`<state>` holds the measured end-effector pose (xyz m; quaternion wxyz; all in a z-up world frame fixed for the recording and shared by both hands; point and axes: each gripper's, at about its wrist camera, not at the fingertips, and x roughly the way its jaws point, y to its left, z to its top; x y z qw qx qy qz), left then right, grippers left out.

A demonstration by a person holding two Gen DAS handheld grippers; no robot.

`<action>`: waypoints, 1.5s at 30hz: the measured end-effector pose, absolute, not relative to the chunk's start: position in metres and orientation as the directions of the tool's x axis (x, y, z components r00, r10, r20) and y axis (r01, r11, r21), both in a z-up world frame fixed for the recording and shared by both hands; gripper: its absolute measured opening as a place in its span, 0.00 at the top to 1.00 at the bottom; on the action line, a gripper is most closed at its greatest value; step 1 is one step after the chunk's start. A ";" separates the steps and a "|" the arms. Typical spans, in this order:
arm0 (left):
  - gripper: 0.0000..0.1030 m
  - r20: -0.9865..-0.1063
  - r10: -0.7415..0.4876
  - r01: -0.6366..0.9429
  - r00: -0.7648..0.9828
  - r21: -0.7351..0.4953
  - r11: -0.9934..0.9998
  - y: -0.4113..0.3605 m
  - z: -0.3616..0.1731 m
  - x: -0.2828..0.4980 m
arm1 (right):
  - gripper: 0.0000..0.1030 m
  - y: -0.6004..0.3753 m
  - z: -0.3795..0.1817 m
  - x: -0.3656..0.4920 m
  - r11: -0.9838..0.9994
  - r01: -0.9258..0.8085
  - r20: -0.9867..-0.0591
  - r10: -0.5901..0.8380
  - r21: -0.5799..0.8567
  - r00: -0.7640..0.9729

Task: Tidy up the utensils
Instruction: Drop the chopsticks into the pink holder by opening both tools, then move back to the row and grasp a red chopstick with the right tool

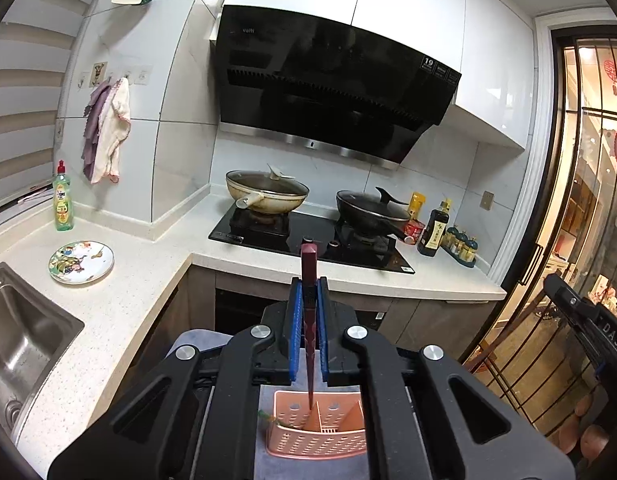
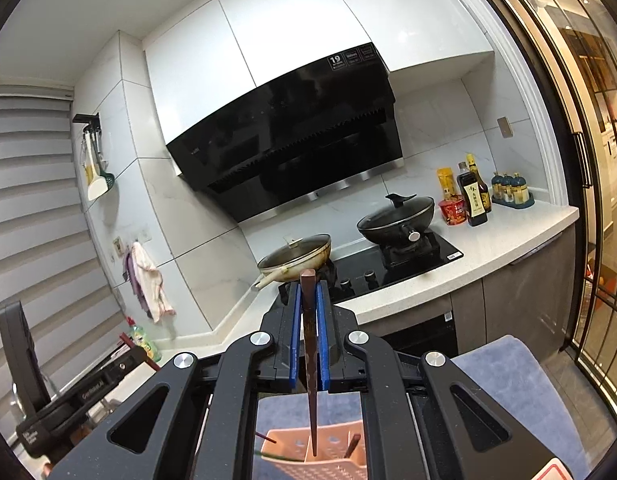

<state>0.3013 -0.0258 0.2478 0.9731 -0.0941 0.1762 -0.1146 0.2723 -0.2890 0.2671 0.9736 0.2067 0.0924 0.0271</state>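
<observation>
Two grippers each clamp one dark red chopstick, and both hang above the same pink holder. From the left wrist view, the left gripper [image 1: 308, 292] has its blue pads [image 1: 295, 328] pressed tight on a chopstick [image 1: 309, 320] that stands nearly upright, its thick end up near the stove and its thin tip pointing down over the pink slotted holder [image 1: 316, 436], which sits on a grey-blue mat [image 1: 196, 340] in the near centre. Whether the tip touches the holder cannot be told. To the left lie a steel sink [image 1: 24, 344] and a patterned plate [image 1: 81, 262] on the white counter [image 1: 120, 320], with a green soap bottle [image 1: 62, 200] further back. Far ahead, a cream pan [image 1: 266, 194] and a black pan [image 1: 370, 210] sit on the stove under a black hood [image 1: 328, 84]. From the right wrist view, the right gripper [image 2: 308, 296] is likewise closed on its own chopstick [image 2: 310, 344], held close to upright with the tip lowered into the top of the same holder [image 2: 284, 446], where another dark stick [image 2: 352, 444] leans in the right compartment. At the near left edge the black body of the other gripper shows, and sauce bottles [image 2: 474, 196] stand at the far right beside the black pan.
</observation>
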 end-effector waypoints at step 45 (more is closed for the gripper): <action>0.51 -0.515 -0.197 0.145 0.834 -0.140 0.979 -0.005 0.130 0.189 | 0.60 -0.246 0.131 0.136 0.948 -0.004 -0.425 0.146 0.317 0.893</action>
